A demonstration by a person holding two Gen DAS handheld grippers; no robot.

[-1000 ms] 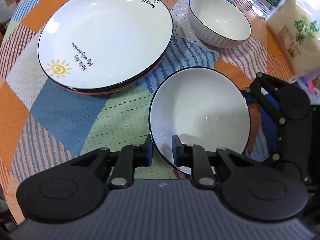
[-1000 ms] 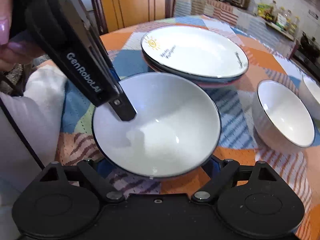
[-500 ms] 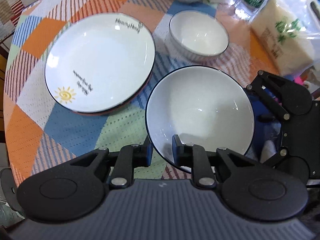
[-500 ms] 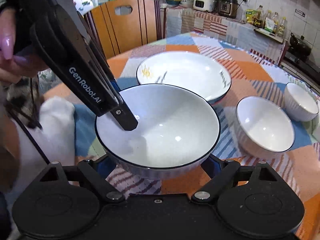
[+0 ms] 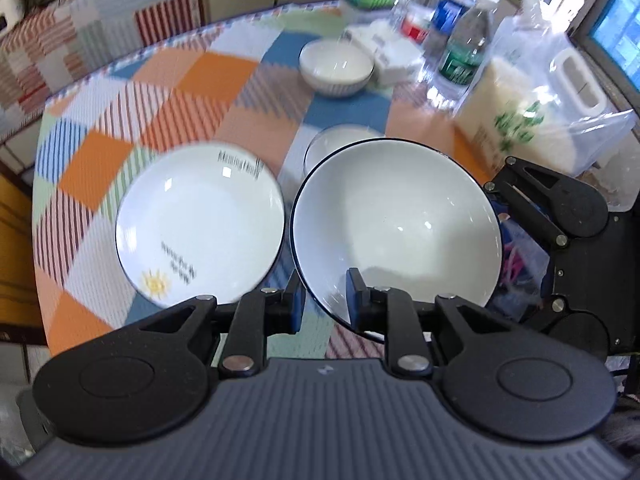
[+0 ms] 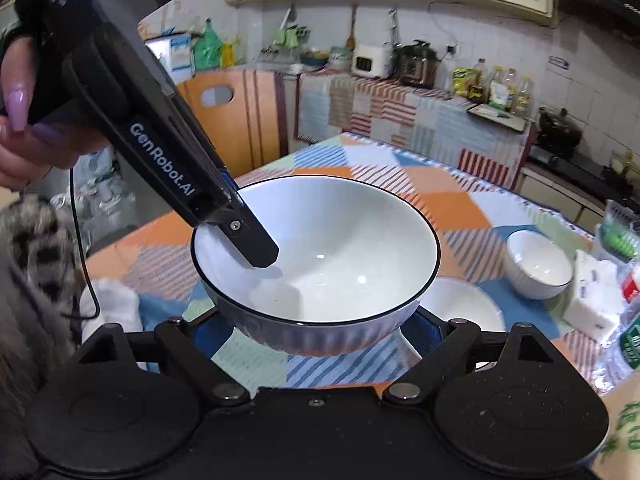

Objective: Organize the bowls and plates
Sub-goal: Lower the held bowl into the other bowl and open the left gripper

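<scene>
A large white bowl with a dark rim [image 5: 396, 232] [image 6: 340, 248] hangs above the patchwork tablecloth [image 5: 168, 120]. My left gripper [image 5: 322, 300] is shut on its near rim, one finger inside the bowl [image 6: 256, 248]. My right gripper [image 6: 318, 332] spans the bowl's ribbed underside with its jaws wide and its pads against both sides. A stack of white plates with a sun print [image 5: 200, 228] lies to the left. A medium bowl [image 5: 336, 140] [image 6: 460, 304] sits partly hidden below the held bowl. A small bowl [image 5: 336, 66] [image 6: 538, 264] stands farther back.
Water bottles [image 5: 460, 48], a tissue pack [image 6: 592, 296] and a bag of rice [image 5: 532, 120] crowd the table's far right. A wooden chair [image 6: 240, 120] stands beyond the table. A person's hand [image 6: 24, 132] holds the left gripper.
Both grippers have risen with the large bowl between them. The table and plates look smaller and farther below, and the bowl now overlaps the medium bowl.
</scene>
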